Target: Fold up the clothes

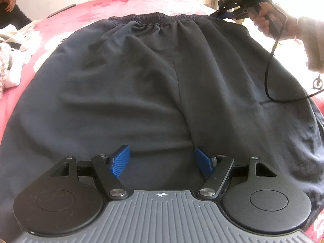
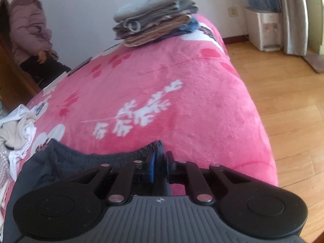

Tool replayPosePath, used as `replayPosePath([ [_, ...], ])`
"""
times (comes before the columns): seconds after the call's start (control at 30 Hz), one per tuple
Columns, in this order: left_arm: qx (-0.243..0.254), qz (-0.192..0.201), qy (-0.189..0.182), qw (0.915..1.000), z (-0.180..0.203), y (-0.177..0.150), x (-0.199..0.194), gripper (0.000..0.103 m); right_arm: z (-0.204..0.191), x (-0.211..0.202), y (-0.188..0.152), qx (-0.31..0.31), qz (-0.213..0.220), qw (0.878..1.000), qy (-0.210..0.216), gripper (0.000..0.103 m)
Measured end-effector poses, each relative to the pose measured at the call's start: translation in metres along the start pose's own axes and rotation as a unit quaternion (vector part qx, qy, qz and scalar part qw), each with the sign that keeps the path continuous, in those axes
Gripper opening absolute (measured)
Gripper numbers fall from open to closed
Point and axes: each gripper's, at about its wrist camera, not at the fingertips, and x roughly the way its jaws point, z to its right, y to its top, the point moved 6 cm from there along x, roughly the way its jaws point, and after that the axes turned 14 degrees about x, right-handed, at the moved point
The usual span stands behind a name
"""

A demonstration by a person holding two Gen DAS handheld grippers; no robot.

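Shorts [image 1: 158, 85], dark, flat on pink bed [image 2: 182, 93]: right hand-held gripper [image 2: 160, 165] clamps waistband corner; left hand-held gripper [image 1: 161, 162] spread apart above fabric.

I see the dark shorts [image 1: 151, 85] as matt, soft cloth with a gathered, ribbed waistband. Under them the pink bed blanket [image 2: 182, 93] looks plush and fuzzy. My left claw [image 1: 162, 162] has ridged blue plastic pads [image 1: 119, 161], matt black arms and shiny metal rivets.
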Motion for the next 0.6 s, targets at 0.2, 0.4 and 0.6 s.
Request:
replayPosePath([
  [0.2, -0.001, 0.005, 0.021, 0.9998, 0.000, 0.001, -0.002, 0.074, 0.018, -0.037, 0.004, 0.071, 0.018, 0.997, 0.004, 0.041],
  [0.4, -0.001, 0.008, 0.050, 0.9987, -0.006, -0.003, -0.012, 0.074, 0.028, -0.139, -0.039, 0.048, 0.002, 0.999, 0.019, 0.042],
  [0.6, -0.030, -0.001, 0.080, 0.9963, -0.025, -0.016, -0.035, 0.074, 0.013, -0.198, -0.160, -0.005, -0.084, 0.996, 0.032, 0.039],
])
